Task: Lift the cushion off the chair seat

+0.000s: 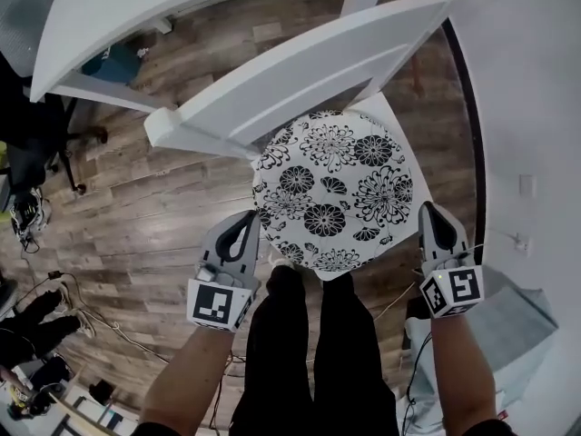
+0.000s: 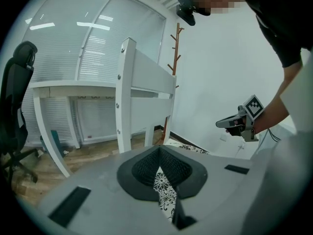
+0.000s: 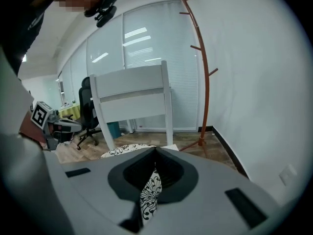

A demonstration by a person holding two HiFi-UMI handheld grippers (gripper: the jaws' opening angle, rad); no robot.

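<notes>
Two grippers, one floral cushion (image 1: 331,189) over the chair seat (image 1: 399,130)
Fingers of left gripper (image 1: 247,230) and right gripper (image 1: 428,218) pinch opposite edges; looks soft and light, probably sags mid-lift.

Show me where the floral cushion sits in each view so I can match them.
Head view: cushion just right of centre, below the white chair back.
Left gripper view: cushion low centre, seen through the jaws' slot; chair back above.
Right gripper view: cushion left of centre, just beyond the jaws; chair back above.
Shared landmark: the white chair back.
</notes>
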